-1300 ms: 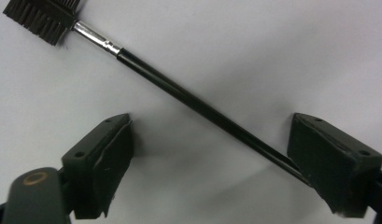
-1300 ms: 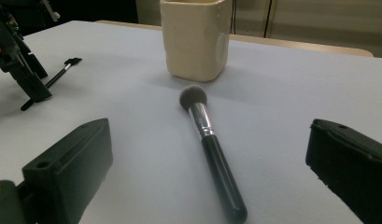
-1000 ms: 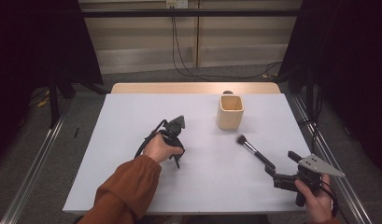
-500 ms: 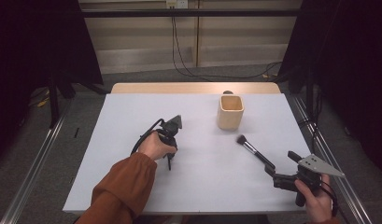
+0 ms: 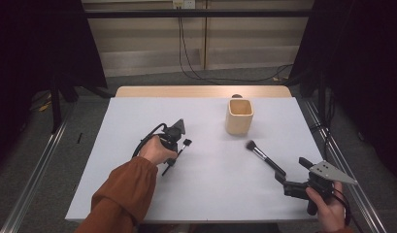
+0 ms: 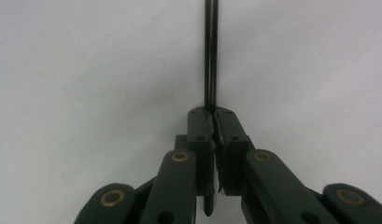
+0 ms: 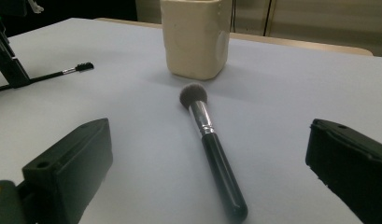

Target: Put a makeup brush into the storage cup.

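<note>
Gripping thin brush [image 5: 180, 148]: left tongs [image 6: 212, 116] | right tongs [image 7: 207, 172] agape, straddling makeup brush [image 7: 212, 149]

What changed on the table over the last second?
The left gripper, shut on the thin black brush, drew slightly back toward the person. The cream square cup, the black-handled fluffy makeup brush and the open right gripper stayed put.
</note>
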Motion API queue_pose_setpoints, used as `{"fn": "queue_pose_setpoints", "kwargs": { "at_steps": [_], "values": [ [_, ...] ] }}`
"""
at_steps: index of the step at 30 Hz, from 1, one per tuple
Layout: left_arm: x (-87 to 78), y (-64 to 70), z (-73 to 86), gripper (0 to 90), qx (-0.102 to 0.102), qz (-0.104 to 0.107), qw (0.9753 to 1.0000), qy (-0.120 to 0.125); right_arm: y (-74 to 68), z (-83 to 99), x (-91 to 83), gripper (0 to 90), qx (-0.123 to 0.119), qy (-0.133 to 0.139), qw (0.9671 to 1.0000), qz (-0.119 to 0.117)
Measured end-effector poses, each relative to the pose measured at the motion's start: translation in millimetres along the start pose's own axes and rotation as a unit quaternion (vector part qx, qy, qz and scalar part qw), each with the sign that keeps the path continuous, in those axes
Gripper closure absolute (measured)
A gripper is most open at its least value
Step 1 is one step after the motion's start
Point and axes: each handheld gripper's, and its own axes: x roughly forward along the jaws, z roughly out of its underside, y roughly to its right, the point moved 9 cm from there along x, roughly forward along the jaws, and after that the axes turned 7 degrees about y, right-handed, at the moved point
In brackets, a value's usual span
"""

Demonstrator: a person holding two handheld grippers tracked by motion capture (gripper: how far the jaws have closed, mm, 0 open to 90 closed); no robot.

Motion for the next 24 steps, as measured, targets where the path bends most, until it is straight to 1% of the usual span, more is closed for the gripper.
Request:
{"fn": "queue_pose_setpoints", "kwargs": {
  "at_steps": [3, 4, 5, 6, 7, 10, 14, 15, 19, 20, 21, 22, 23, 24],
  "values": [
    [-0.4, 0.5, 0.5, 86.1, 0.003, 0.000, 1.0000, 0.001, 0.1, -0.1, -0.2, 0.3, 0.000, 0.001, 1.0000, 0.000],
    [-1.1, -0.7, 1.1, 86.2, 0.006, 0.003, 1.0000, 0.007, 0.2, -0.1, -0.2, 0.3, 0.001, 0.001, 1.0000, 0.000],
    [-1.1, -0.7, 1.1, 86.2, 0.006, 0.003, 1.0000, 0.007, 0.3, -0.1, -0.1, 0.3, 0.001, 0.001, 1.0000, 0.000],
    [-1.5, -1.6, 1.9, 86.2, 0.004, 0.014, 0.9997, 0.017, 0.3, 0.0, 0.1, 0.3, 0.001, 0.000, 1.0000, 0.000],
    [-1.5, -1.6, 1.9, 86.2, 0.004, 0.014, 0.9997, 0.017, 0.3, 0.0, 0.1, 0.3, 0.001, 0.000, 1.0000, 0.000],
    [-2.4, -3.3, 3.5, 86.2, 0.000, 0.029, 0.9991, 0.031, 0.7, 0.1, 0.7, 0.3, 0.000, -0.001, 1.0000, 0.000],
    [-3.3, -3.8, 4.8, 86.2, 0.002, 0.032, 0.9986, 0.042, 0.1, -0.2, 1.3, 0.3, 0.000, -0.001, 1.0000, -0.001],
    [-3.3, -3.8, 5.0, 86.2, 0.004, 0.034, 0.9983, 0.047, -0.1, -0.3, 1.5, 0.3, 0.000, -0.001, 1.0000, -0.001],
    [-6.0, 0.4, 7.5, 86.2, 0.006, 0.059, 0.9962, 0.064, 0.4, -0.2, 1.4, 0.3, 0.002, -0.001, 1.0000, -0.001],
    [-6.0, 0.4, 7.5, 86.2, 0.006, 0.059, 0.9962, 0.064, 0.4, -0.2, 1.4, 0.3, 0.002, -0.001, 1.0000, -0.001],
    [-6.3, 1.0, 7.2, 86.2, 0.008, 0.062, 0.9957, 0.069, 0.8, -0.3, 1.6, 0.3, 0.001, 0.000, 1.0000, -0.001],
    [-6.9, 1.8, 6.2, 86.3, 0.008, 0.069, 0.9943, 0.081, 0.9, -0.4, 1.9, 0.3, 0.001, 0.000, 1.0000, -0.001],
    [-6.9, 1.8, 6.2, 86.2, 0.008, 0.069, 0.9943, 0.081, 0.5, -0.4, 1.9, 0.3, 0.002, -0.001, 1.0000, -0.001],
    [-7.7, 1.8, 5.2, 86.2, 0.010, 0.069, 0.9935, 0.090, 0.2, -0.5, 2.0, 0.3, 0.001, 0.000, 1.0000, -0.002]
  ]
}}
